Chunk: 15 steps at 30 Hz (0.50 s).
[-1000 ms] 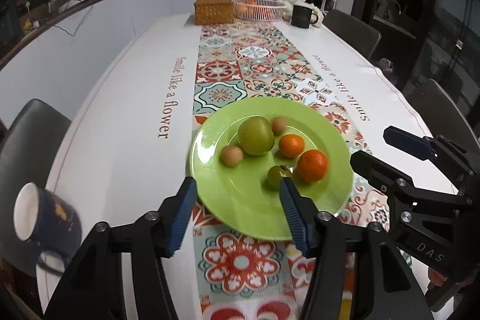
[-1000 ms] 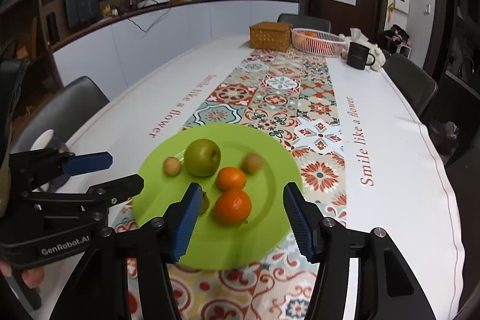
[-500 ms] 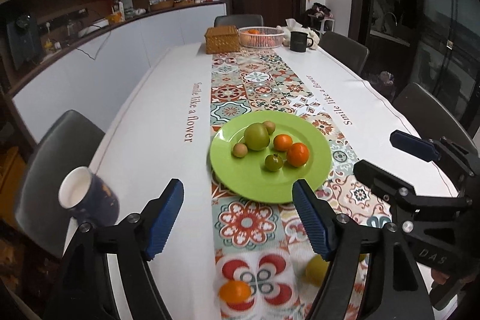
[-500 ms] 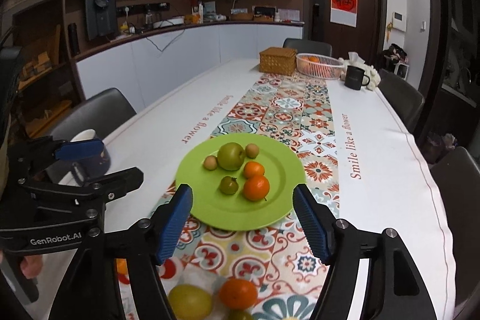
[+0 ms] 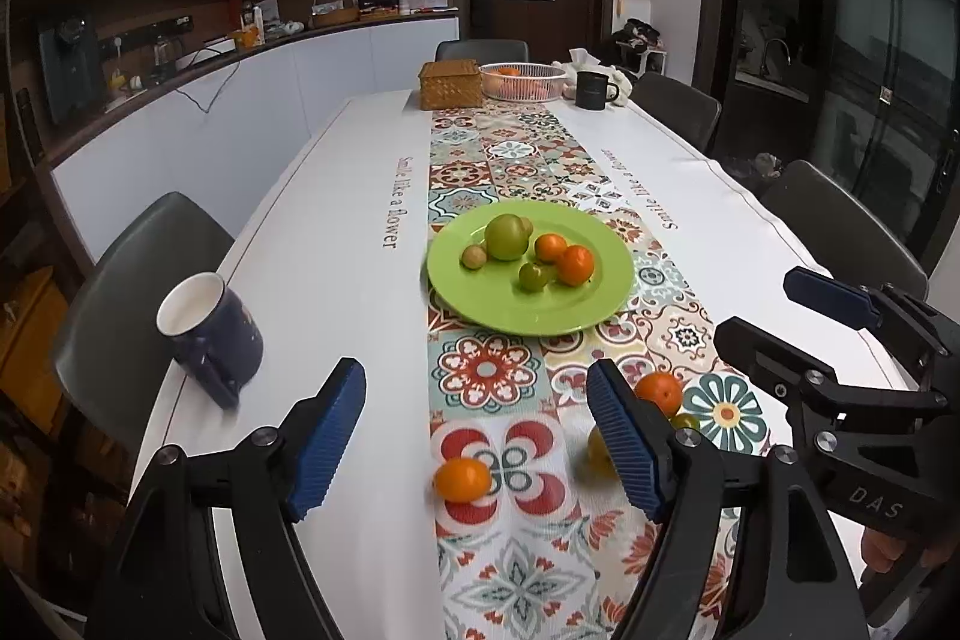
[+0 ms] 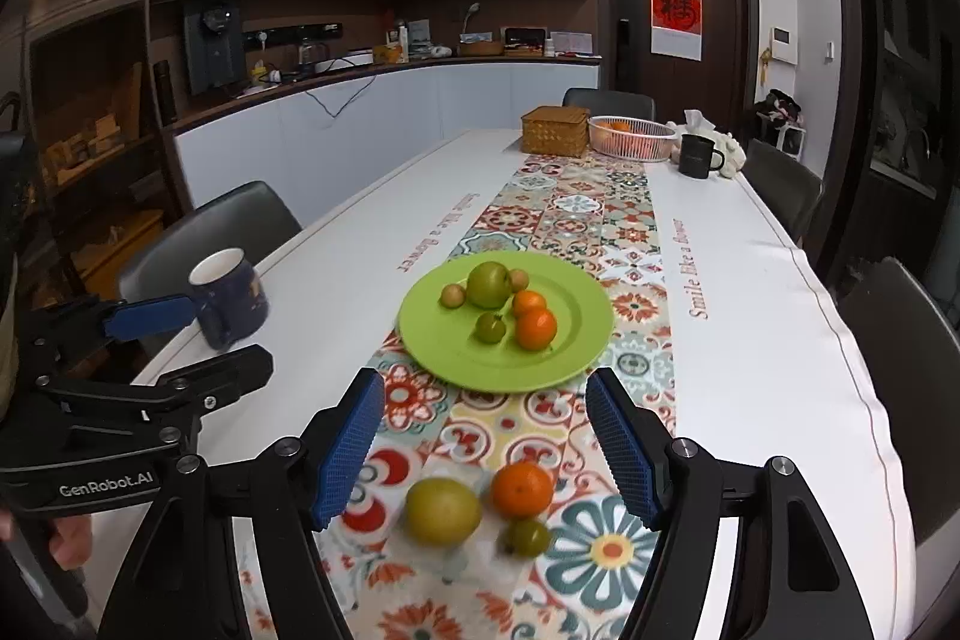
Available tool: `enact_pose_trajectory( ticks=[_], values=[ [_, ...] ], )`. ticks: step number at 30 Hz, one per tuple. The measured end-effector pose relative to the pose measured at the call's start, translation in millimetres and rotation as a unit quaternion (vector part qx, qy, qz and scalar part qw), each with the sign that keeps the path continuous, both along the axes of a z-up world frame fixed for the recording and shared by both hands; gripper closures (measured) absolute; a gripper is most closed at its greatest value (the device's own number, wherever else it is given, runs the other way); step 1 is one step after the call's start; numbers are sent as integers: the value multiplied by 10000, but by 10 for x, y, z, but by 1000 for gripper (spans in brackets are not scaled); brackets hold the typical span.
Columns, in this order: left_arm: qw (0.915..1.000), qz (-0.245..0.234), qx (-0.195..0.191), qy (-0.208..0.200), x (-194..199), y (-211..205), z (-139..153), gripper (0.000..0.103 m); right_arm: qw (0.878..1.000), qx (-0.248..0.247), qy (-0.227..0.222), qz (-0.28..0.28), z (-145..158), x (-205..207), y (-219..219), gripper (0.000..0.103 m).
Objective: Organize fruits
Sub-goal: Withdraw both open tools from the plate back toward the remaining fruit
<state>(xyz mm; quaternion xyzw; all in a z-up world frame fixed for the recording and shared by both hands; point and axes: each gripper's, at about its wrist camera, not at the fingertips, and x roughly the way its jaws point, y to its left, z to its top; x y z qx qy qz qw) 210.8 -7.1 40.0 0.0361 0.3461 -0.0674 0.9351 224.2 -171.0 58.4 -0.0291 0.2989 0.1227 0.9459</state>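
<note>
Ribbed blue rubber pads faced each other across an empty gap on both black hand-held grippers. The left gripper (image 5: 477,436) and the right gripper (image 6: 486,451) had both just been widening their jaws, which stood apart with nothing held between them, above the near end of the table (image 6: 780,352).

Below them, on the patterned tile-print runner (image 5: 510,160), lay loose fruit: a smooth orange mandarin (image 5: 462,480) alone toward the left; a second mandarin (image 6: 522,487), a rounded yellow-green fruit (image 6: 443,511) and a small green fruit (image 6: 528,537) clustered together, softly blurred in the right wrist view. In the left wrist view the yellow fruit was half hidden behind the gripper's right finger.

Farther along the runner, near the middle of the table, a glossy round lime-green plate (image 6: 444,358) carried a large green apple (image 6: 489,284), two mandarins, a small green fruit and two small brown fruits, one largely hidden behind the apple.

A dark blue mug (image 5: 210,334) with a white interior stood by the table's left edge, its handle smeared by blur.

At the far end sat a woven wicker box (image 6: 554,131), a white wire basket (image 6: 630,137) holding orange fruit too small to count, and a black mug (image 6: 698,155). Part of a hand showed at the bottom edge of each view, cut off.
</note>
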Motion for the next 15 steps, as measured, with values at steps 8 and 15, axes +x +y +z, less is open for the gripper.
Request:
enact_pose_trajectory(
  ticks=[8,15],
  values=[
    [9999,93,5,115,-103,40,-112,27,10000,-26,42,24,-56,-89,28,33],
    [9995,257,49,176,-206,97,-292,27,9999,-151,51,59,-180,-191,65,33]
  ],
)
